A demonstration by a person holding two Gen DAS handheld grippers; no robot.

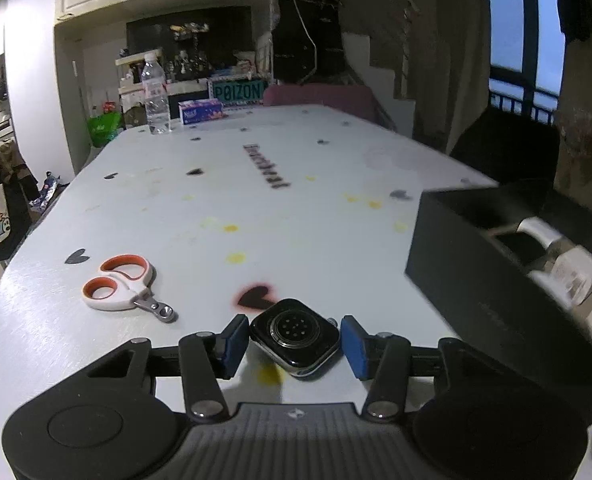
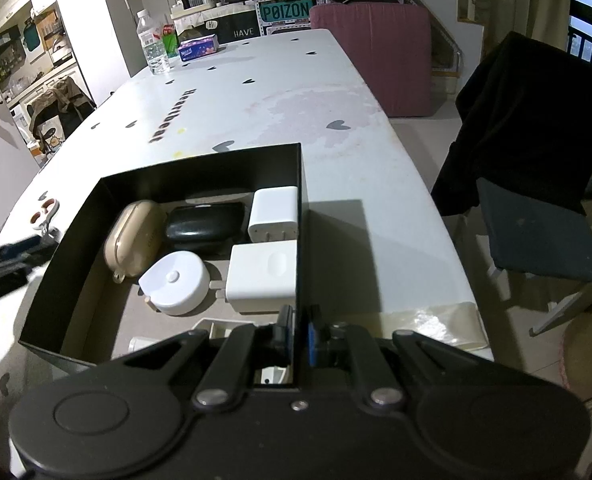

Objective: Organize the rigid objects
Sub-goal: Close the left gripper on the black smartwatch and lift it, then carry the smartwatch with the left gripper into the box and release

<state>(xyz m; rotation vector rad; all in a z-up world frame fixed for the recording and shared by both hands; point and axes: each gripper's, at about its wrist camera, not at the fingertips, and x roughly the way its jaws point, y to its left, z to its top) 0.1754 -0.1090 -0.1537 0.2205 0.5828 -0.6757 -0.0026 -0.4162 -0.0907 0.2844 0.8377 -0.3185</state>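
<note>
I have the left gripper [image 1: 294, 346] down at the table [image 1: 296, 208] with the smartwatch body [image 1: 296, 338] lying sensor side up between its blue pads [image 1: 232, 344]. The near pad sits right at the watch's edge and the far one looks just off it, so I read the jaws as spread around the watch, not yet pinching it. To do this grab well, I think I should keep the case centred between the pads, bring them in on its two flat sides, and lift only once both pads bear evenly, since a slick rounded case could squirt out of a lopsided squeeze. The orange-handled clippers [image 1: 124, 286] lie well off ahead and to the left of this tool, and the black box [image 1: 475, 280] stands off to its right. My right gripper [image 2: 299, 334] is pinched on the box's near wall, one pad inside and one outside, steadying it. Only the right wrist view looks down into the black box [image 2: 200, 168]: a beige case [image 2: 136, 236], a black case [image 2: 204, 224], two white chargers [image 2: 274, 214] and a round white piece [image 2: 176, 282] already fill the far half, leaving bare floor nearer the tool. The left view alone shows the watch and how the pads stand — the right view catches just a blurred edge of the left gripper.
</note>
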